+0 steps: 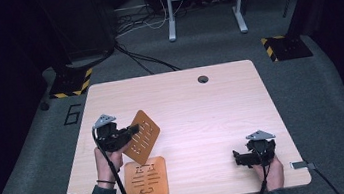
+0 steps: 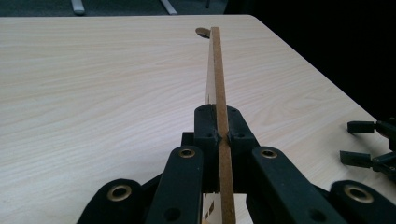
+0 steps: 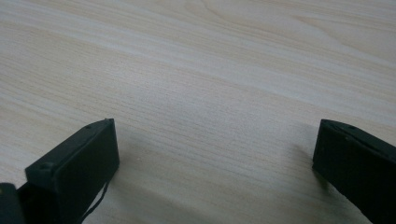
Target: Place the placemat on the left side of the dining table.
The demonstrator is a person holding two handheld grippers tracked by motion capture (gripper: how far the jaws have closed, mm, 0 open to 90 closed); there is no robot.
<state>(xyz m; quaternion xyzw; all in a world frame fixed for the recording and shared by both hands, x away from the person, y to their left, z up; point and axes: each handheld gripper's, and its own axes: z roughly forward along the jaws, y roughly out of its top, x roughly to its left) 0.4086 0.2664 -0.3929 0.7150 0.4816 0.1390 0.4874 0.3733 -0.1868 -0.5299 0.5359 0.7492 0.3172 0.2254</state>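
Note:
My left gripper (image 1: 133,130) is shut on a thin brown slotted board (image 1: 141,137), held tilted above the table at the left. In the left gripper view the board (image 2: 218,79) runs edge-on between the two black jaws, whose pads press on both its faces at my left gripper (image 2: 223,133). A second brown slotted board (image 1: 145,179) lies flat near the table's front edge, just below the held one. My right gripper (image 1: 239,158) rests low at the front right of the table, jaws apart. In the right gripper view my right gripper (image 3: 215,154) stands open over bare wood.
The light wooden table (image 1: 197,109) has a round cable hole (image 1: 202,79) at its far edge. Grey carpet surrounds it, with cables, a white desk frame (image 1: 203,2) and yellow-black striped bases (image 1: 284,47) behind. The right gripper's jaws (image 2: 369,144) show at the right of the left gripper view.

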